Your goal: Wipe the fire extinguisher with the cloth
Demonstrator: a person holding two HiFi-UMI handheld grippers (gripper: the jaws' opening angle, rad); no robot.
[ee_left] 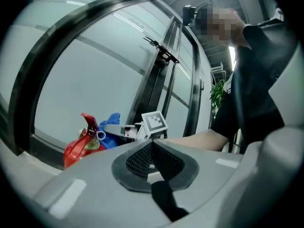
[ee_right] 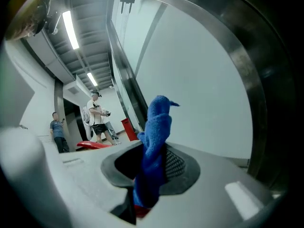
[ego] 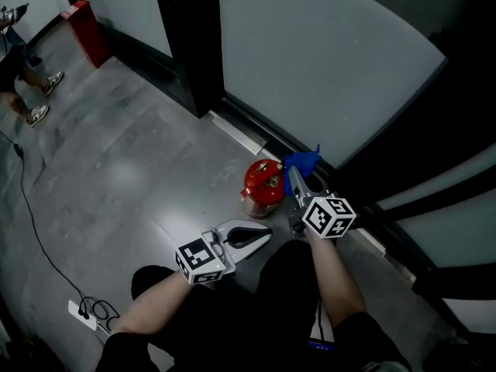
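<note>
A red fire extinguisher stands upright on the grey floor beside a glass wall. My right gripper is just right of its top, shut on a blue cloth that sticks up beyond the jaws. In the right gripper view the cloth rises between the jaws, and a red handle shows low at the left. My left gripper sits low in front of the extinguisher, shut and holding nothing. In its own view, the extinguisher and cloth lie ahead at the left.
The glass wall with a black frame post runs behind the extinguisher. A red box stands far left, near a person's feet. A cable and power strip lie on the floor at the lower left.
</note>
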